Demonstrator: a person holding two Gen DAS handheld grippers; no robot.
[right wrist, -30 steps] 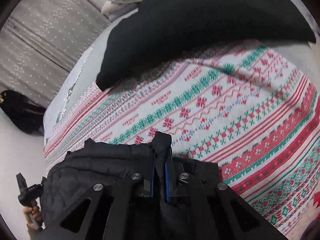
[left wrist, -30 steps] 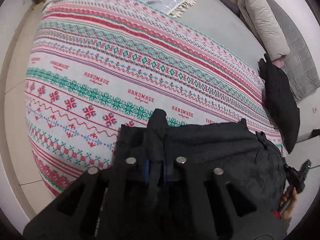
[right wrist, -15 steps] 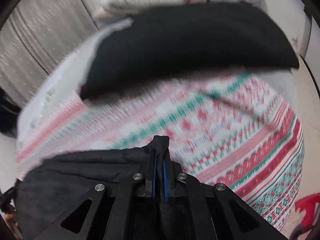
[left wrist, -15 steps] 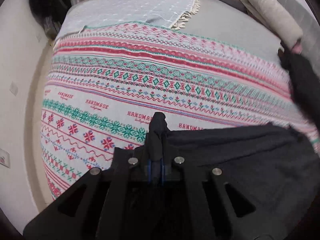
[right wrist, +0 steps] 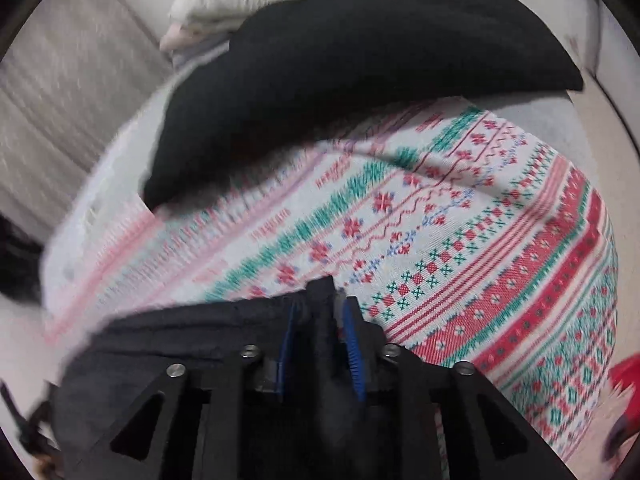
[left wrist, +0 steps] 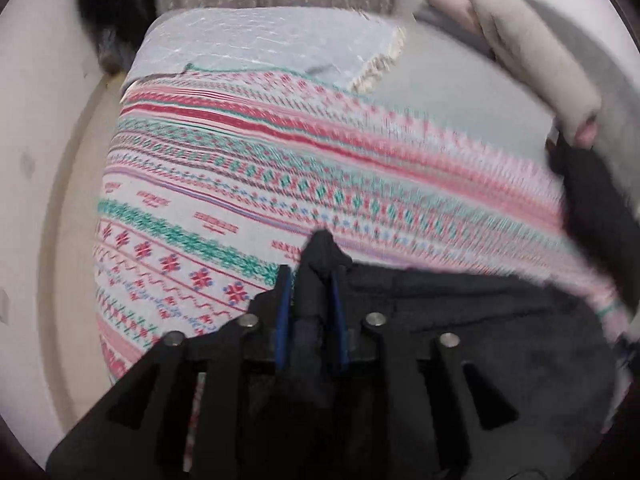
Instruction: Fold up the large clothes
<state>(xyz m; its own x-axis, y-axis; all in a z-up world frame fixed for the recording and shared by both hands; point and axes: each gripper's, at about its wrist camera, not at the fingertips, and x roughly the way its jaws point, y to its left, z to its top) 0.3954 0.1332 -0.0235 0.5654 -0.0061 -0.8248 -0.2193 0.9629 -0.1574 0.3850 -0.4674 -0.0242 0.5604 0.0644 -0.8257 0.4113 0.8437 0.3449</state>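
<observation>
A large black garment (left wrist: 480, 332) hangs stretched between my two grippers above a bed with a patterned red, green and white cover (left wrist: 240, 184). My left gripper (left wrist: 310, 280) is shut on one bunched corner of the garment, which sticks up between the blue-padded fingers. My right gripper (right wrist: 320, 312) is shut on the other corner of the garment (right wrist: 180, 360), its fingers slightly apart around the cloth. The cloth below both grippers is hidden by their bodies.
A second black cloth (right wrist: 360, 72) lies near the bed's head, also in the left wrist view (left wrist: 600, 216). Beige pillows (left wrist: 532, 64) and a pale grey fringed blanket (left wrist: 260, 44) lie beyond. A red object (right wrist: 628, 372) sits by the bed edge. Floor runs along the bed's left side (left wrist: 68, 200).
Both grippers have moved forward over the bed with the garment, which is pulled flatter and wider between them. The views are blurred by motion.
</observation>
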